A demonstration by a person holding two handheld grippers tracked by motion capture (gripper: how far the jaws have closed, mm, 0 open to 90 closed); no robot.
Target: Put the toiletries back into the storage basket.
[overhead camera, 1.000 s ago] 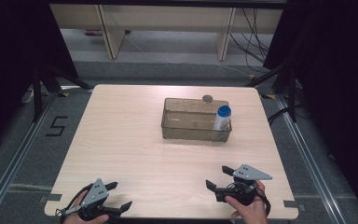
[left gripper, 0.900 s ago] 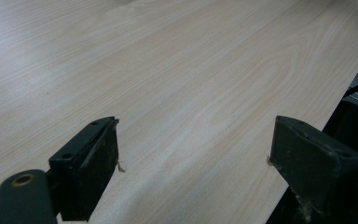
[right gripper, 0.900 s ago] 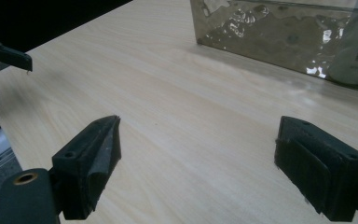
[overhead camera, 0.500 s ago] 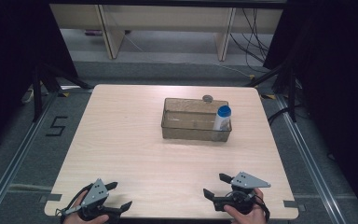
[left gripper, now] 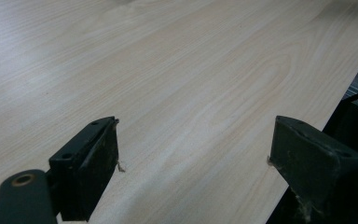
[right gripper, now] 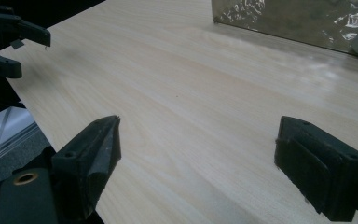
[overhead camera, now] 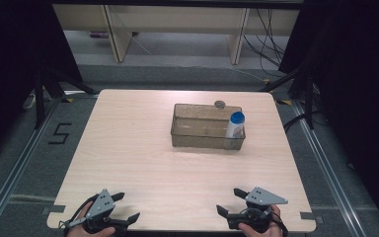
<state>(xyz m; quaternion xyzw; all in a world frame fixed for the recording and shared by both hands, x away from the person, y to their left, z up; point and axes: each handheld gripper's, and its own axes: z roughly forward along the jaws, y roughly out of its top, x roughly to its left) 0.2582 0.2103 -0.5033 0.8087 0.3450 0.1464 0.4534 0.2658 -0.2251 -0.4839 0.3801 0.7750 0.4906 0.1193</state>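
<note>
Wood table (overhead camera: 143,148): pale tabletop, pretty bare up front, both grippers parked low along the near edge.
Left gripper (overhead camera: 123,207): jaws spread wide, nothing between them, just wood grain under the gap in its own view (left gripper: 193,154). Released, gripping nothing.
Left hand (overhead camera: 86,224): wrapped round the handle at the near left corner, jaws aimed forward and a bit to the right.
Right gripper (overhead camera: 231,202): also wide open and holding nothing, only bare table showed between the two jaws (right gripper: 198,149).
Right hand (overhead camera: 261,228): held the handle near the front right corner, jaws angled toward the left and forward.
Clear bin (overhead camera: 205,128): sat at the far middle-right of the table, well apart from both grippers; its front wall showed at the top of the right gripper view (right gripper: 289,21).
Bottle (overhead camera: 235,126): white with a blue cap, stood upright inside the bin at its right end.
Small round thing (overhead camera: 220,104): greyish, just behind the bin's back wall; couldn't tell what it was.
</note>
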